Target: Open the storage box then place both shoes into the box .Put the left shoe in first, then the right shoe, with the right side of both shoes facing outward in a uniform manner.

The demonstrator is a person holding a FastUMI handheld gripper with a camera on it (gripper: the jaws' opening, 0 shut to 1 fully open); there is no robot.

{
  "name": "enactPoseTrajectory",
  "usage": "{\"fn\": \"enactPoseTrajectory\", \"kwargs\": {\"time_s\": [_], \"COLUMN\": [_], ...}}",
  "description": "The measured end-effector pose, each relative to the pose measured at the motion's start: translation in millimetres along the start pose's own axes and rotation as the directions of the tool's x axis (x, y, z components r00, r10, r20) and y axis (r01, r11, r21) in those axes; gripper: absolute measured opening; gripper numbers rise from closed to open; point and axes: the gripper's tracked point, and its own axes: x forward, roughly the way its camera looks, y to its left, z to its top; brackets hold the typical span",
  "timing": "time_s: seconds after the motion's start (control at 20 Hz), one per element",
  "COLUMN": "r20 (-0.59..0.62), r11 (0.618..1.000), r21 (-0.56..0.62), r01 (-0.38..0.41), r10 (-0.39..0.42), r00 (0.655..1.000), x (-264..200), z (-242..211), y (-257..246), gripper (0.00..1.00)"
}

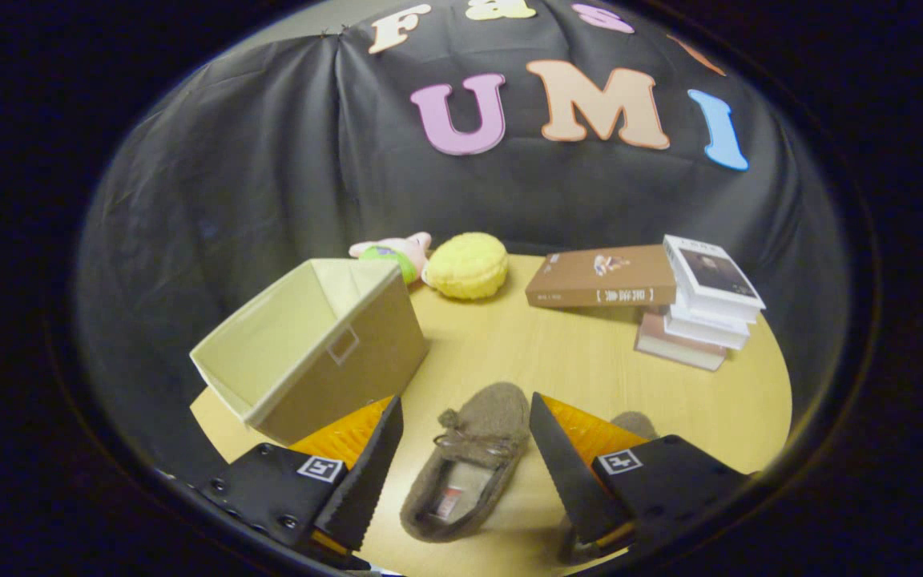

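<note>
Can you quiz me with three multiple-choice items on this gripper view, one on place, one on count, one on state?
1. Where does the brown fuzzy slipper with the bow lie?
A. Inside the box
B. Between the gripper's fingers, on the table
C. On the books

2. How many books are stacked at the table's far right?
A. Two
B. Four
C. Nine

3. How is the beige fabric storage box?
A. Open-topped, empty
B. Lidded
C. Full of toys

Answers:
1. B, the slipper rests on the round wooden table between the spread fingers of the gripper.
2. B, one brown book leans on a stack of three.
3. A, its bare inner walls show.
</note>
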Motion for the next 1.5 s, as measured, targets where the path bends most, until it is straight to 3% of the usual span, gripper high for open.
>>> {"fn": "enactPoseTrajectory", "kwargs": {"time_s": [0.25, 0.4, 0.6, 0.8, 0.9, 1.3, 1.5], "r20": [-0.173, -0.264, -0.340, -0.388, -0.399, -0.340, -0.273], "r11": [1.000, 0.998, 0.999, 0.986, 0.974, 0.901, 0.884], "r21": [0.001, 0.069, 0.039, 0.152, 0.209, 0.421, 0.459], "r01": [0.017, -0.008, 0.015, 0.061, 0.086, 0.105, 0.082], "r10": [-0.016, 0.026, 0.000, 0.003, 0.005, 0.049, 0.053], "r00": [0.985, 0.964, 0.940, 0.922, 0.917, 0.939, 0.961], "x": [27, 36, 41, 46, 38, 13, 2], "z": [-61, -86, -102, -105, -101, -49, -5], "y": [-18, -13, -22, -29, -27, 1, 18], "gripper": [0.94, 0.71, 0.41, 0.10, 0.04, 0.04, 0.04]}}
